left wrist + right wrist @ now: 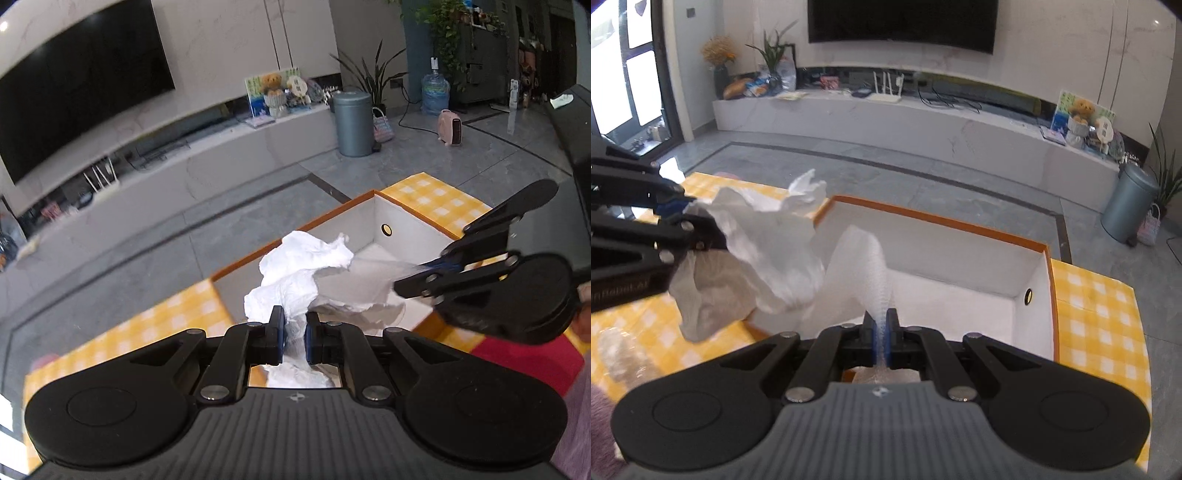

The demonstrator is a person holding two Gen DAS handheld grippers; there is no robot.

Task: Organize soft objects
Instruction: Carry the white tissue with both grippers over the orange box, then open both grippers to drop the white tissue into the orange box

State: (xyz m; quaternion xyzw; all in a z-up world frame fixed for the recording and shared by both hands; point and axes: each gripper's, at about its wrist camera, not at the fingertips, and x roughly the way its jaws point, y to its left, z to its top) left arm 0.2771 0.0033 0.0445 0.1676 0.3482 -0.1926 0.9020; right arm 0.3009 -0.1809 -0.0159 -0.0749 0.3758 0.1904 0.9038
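A yellow-and-white checked cloth (1097, 317) covers the table nearest the cameras, with a red patch (532, 358) at its right edge in the left wrist view. Beyond the table's far edge lies grey tiled floor (923, 155), then a long white marble ledge (886, 118) under a dark wall-mounted television (901, 22).

On the ledge stand a white router (886, 90), a teddy bear (1082, 109) and potted plants; a grey pedal bin (352, 123) and a pink heater (450, 127) sit on the floor by its end.

An orange-rimmed white box (1047, 295) sits open on the cloth, reaching toward the table's far edge; its visible floor looks bare. Over its near-left corner hangs the crumpled white paper (768, 240), joined to a sheet of bubble wrap (864, 266). The left gripper (294, 334) is clenched on the paper; the right gripper (885, 334) is clenched on the bubble wrap, both lifted clear of the box.
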